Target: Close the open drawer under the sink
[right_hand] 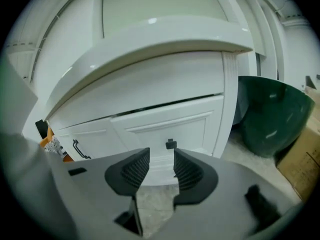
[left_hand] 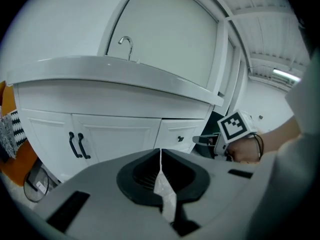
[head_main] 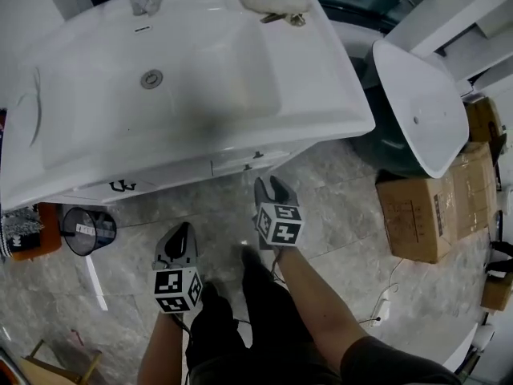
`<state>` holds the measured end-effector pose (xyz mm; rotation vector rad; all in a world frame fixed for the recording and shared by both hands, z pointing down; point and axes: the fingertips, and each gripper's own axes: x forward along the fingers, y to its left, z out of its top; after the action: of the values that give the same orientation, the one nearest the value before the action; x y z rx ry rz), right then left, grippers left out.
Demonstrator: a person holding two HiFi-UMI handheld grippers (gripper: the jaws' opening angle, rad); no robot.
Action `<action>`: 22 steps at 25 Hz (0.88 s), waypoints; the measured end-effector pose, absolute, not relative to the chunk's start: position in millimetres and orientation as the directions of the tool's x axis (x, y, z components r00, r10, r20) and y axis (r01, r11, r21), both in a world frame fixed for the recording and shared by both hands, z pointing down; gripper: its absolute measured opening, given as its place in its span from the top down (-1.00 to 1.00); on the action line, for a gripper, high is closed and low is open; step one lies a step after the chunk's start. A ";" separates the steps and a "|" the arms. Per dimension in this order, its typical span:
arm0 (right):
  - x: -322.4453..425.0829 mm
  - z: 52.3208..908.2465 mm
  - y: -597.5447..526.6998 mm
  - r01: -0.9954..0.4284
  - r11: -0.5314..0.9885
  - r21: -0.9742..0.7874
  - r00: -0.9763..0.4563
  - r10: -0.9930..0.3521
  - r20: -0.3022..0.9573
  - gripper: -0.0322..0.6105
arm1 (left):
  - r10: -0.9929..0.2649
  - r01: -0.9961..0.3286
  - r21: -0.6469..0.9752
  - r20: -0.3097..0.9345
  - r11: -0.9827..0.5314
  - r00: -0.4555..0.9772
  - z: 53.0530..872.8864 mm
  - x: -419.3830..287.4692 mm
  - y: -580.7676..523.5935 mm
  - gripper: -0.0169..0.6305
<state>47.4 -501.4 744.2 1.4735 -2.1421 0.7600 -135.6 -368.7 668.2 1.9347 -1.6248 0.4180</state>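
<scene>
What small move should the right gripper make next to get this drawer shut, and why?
Probably ease the right gripper forward until its fingers meet the drawer front beside the black knob. The fingers stand apart and empty, short of the front, and a dark gap along the drawer's top edge suggests it is ajar.

left gripper [head_main: 183, 233]: jaws together, tips meeting. right gripper [head_main: 271, 188]: jaws apart, nothing between the pads. Both are held low in front of the person and angled forward and down, the right one slightly ahead of the left. Forearms [head_main: 317, 303] are bare and extended, with a dark sleeve [head_main: 389, 366] at the right elbow.
</scene>
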 end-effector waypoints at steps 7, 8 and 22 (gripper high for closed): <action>36.0 671.9 -418.5 -0.946 0.270 -0.177 -0.322 -0.747 0.581 0.41 | -0.792 -0.950 0.229 0.529 -0.213 0.306 618.7 -157.8 -328.5 0.89; 36.3 662.8 -405.1 -0.949 0.260 -0.177 -0.314 -0.754 0.577 0.41 | -0.785 -0.944 0.235 0.527 -0.233 0.325 614.6 -157.8 -320.0 0.89; 66.1 597.1 -293.4 -0.963 0.184 -0.195 -0.263 -0.786 0.559 0.51 | -0.773 -0.914 0.209 0.489 -0.347 0.405 551.6 -133.0 -260.7 0.89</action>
<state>66.1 -293.4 597.1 1.6568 -2.1332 0.7437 -133.0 -260.7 551.6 2.2183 -1.4397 0.4239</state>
